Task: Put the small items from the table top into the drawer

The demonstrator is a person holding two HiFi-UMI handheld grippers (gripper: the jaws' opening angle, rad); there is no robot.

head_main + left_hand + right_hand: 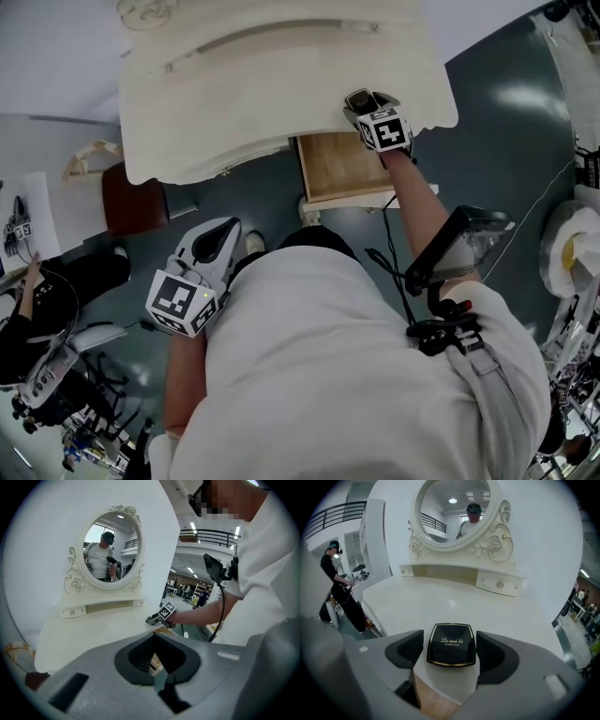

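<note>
A black square powder compact point(451, 644) with a gold rim lies flat on the white vanity top point(440, 602), right at its front edge. My right gripper point(451, 652) stands open, one jaw on each side of the compact, with a thin gap at each pad. The head view shows that gripper point(367, 105) over the compact point(360, 97) at the table edge. Just below it the wooden drawer point(342, 164) is pulled out and looks empty. My left gripper point(217, 246) hangs low beside my body, left of the drawer, jaws together and holding nothing.
An oval mirror point(454, 508) in a carved white frame stands at the back of the vanity, above a shelf with small drawers point(499, 584). A brown stool point(136, 199) sits under the table's left end. Another person point(340, 588) stands off to the left.
</note>
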